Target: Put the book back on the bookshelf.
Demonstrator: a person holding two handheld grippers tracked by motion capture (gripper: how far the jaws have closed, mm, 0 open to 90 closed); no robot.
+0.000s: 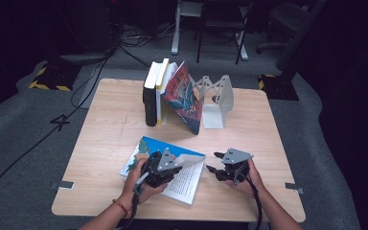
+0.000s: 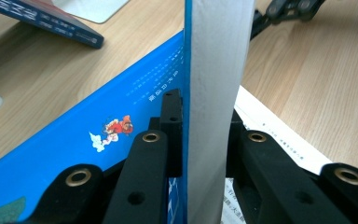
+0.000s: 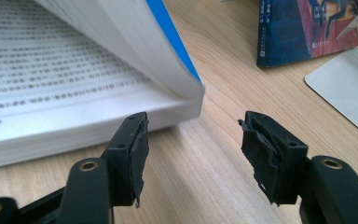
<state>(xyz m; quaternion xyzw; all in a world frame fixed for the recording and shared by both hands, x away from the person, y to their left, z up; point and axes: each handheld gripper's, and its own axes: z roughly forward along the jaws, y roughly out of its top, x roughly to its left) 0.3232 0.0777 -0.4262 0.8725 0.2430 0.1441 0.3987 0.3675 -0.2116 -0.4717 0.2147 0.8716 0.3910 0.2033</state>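
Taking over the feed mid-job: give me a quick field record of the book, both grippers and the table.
book in hand: blue-covered book, lying open at the table's near edge
left gripper: shut on a raised wad of the book's front pages and cover
right gripper: open, nothing between the jaws, beside the book's corner
shelved: books upright and leaning against a white bookend
surface: wooden table

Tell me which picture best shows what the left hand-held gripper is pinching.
The left gripper view: its jaws clamp a thick white block of pages lifted from the blue-covered open book. The high view shows that book whole but small. The right gripper view shows the raised pages from beside.
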